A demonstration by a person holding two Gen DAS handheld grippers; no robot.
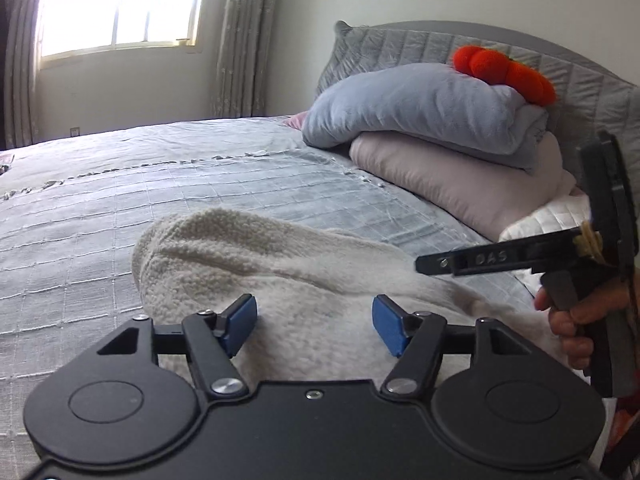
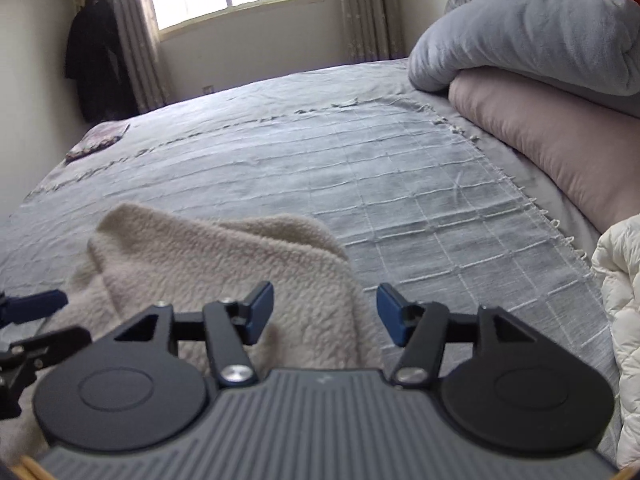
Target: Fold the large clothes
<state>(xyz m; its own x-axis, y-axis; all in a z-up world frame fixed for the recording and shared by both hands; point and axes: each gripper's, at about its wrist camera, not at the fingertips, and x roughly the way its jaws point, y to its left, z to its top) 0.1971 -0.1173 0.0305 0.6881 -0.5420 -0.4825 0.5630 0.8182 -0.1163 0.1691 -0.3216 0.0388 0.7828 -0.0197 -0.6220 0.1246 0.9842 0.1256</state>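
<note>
A cream fleece garment (image 1: 280,264) lies bunched on the grey bedspread (image 1: 120,200); it also shows in the right wrist view (image 2: 208,256). My left gripper (image 1: 314,326) is open just above the garment, blue pads apart, holding nothing. My right gripper (image 2: 325,314) is open over the garment's right edge, also empty. The right gripper shows side-on in the left wrist view (image 1: 432,265), held in a hand. The left gripper's fingertips (image 2: 36,306) show at the left edge of the right wrist view.
Stacked grey (image 1: 420,108) and pink (image 1: 460,184) folded bedding with an orange plush toy (image 1: 504,70) lies by the headboard. A white quilted item (image 2: 620,300) is at the right. A small patterned item (image 2: 98,140) lies at the bed's far corner. Window and curtains stand behind.
</note>
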